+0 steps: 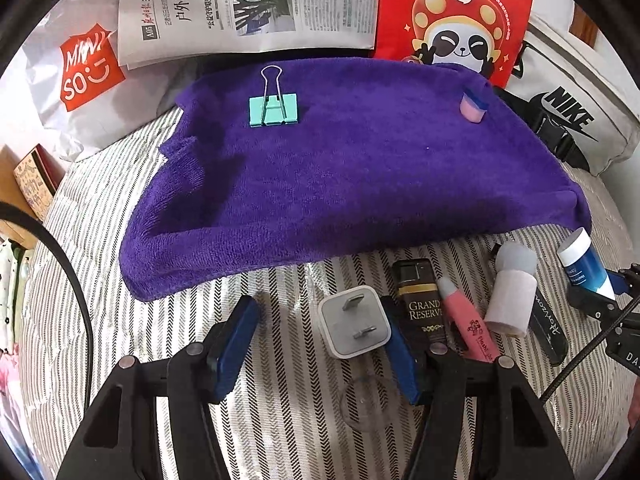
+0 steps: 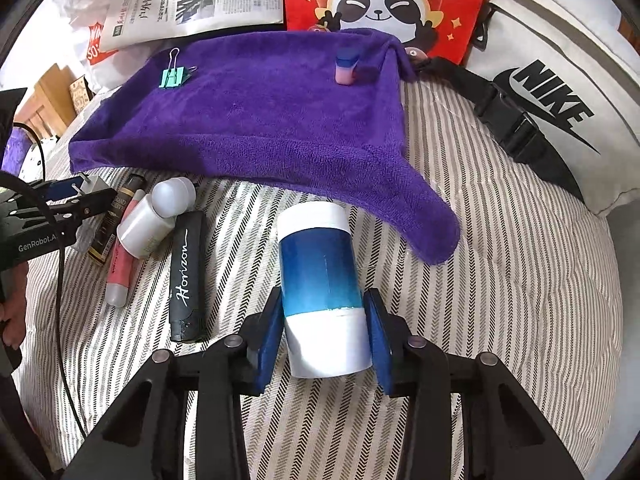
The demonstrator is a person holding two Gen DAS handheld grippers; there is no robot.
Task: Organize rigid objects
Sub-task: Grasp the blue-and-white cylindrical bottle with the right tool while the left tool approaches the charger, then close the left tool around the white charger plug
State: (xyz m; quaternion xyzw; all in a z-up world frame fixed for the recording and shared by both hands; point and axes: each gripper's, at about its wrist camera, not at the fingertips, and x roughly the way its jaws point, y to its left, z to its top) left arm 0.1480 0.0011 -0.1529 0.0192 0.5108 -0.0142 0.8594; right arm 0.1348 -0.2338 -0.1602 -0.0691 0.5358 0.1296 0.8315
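Right claw (image 2: 323, 334) clamping blue tube (image 2: 320, 280), towel edge (image 2: 400, 216) near

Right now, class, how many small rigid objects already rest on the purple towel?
2. A mint-green metal binder clip lies near the purple fleece towel's far left corner; a pink eraser-like block with a blue top stands near its far right. Folds might hide others.

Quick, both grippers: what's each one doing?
Left gripper: open, white charger plug against one pad only.
Right gripper: shut on blue-white bottle.

One binder clip (image 1: 273, 110); one charger plug (image 1: 354, 322); one towel (image 1: 340, 168).
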